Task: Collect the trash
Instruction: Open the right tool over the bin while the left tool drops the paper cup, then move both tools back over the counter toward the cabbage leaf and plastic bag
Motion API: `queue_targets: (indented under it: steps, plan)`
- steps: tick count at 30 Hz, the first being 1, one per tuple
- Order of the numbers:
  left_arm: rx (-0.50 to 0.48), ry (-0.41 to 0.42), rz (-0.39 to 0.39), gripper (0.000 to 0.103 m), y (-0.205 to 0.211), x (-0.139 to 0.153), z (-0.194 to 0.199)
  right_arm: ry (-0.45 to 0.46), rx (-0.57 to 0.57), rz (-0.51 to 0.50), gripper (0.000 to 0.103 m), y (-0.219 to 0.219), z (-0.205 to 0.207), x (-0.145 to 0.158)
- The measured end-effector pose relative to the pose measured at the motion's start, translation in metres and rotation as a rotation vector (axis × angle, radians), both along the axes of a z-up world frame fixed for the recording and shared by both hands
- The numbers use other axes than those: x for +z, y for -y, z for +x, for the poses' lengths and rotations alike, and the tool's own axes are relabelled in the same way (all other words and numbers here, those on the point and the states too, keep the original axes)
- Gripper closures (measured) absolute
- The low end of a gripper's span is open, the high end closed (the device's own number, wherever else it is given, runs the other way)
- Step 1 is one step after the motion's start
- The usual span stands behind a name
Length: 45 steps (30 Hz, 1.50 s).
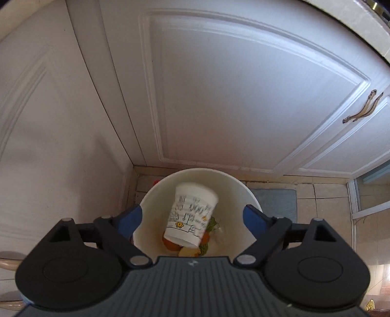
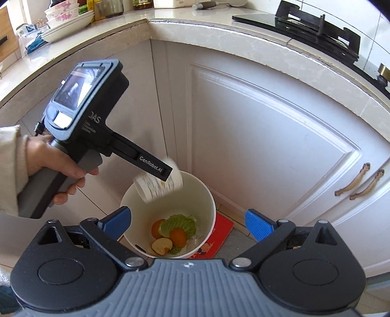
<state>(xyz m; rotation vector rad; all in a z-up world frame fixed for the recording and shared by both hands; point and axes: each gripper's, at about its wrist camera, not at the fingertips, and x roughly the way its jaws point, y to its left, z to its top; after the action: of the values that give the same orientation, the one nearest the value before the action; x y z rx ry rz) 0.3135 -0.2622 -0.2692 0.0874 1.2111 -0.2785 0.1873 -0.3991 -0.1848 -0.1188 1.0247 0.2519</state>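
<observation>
A white paper cup with black printing hangs tilted over the white trash bin, loose between the wide-apart blue pads of my left gripper, which touch nothing. In the right wrist view the same cup is blurred, just below the left gripper's tip and above the bin's rim. Orange peels and a cabbage leaf lie at the bin's bottom. My right gripper stands open above the bin with nothing between its pads.
White cabinet doors with brass handles stand right behind the bin. A red flat packet lies on the tiled floor beside it, and a grey mat further right. Above are a countertop with bowls and a stove. A person's hand holds the left gripper.
</observation>
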Motion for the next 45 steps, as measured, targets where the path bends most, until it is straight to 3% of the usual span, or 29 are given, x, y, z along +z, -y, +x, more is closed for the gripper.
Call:
queue_targets:
  steps: [4, 9, 21, 27, 36, 45]
  plan:
    - [0.012, -0.013, -0.006, 0.013, -0.001, -0.003, -0.002, -0.001, -0.013, -0.007, 0.001, 0.004, -0.005, 0.003]
    - [-0.001, 0.014, -0.021, 0.013, -0.001, 0.013, -0.005, 0.004, -0.001, -0.018, 0.001, 0.002, -0.004, 0.006]
    - [-0.002, 0.13, -0.093, 0.013, -0.013, 0.103, -0.036, 0.046, 0.047, -0.042, 0.0, -0.007, -0.005, 0.038]
    - [-0.016, 0.186, -0.09, 0.013, -0.029, 0.153, -0.053, 0.082, 0.085, -0.051, 0.0, -0.015, -0.007, 0.064]
    - [0.031, 0.292, -0.081, 0.013, -0.086, 0.22, -0.09, 0.157, 0.183, -0.011, 0.0, -0.045, 0.003, 0.104]
    - [0.165, 0.319, 0.043, 0.013, -0.195, 0.241, -0.117, 0.211, 0.373, 0.062, 0.0, -0.121, 0.021, 0.137]
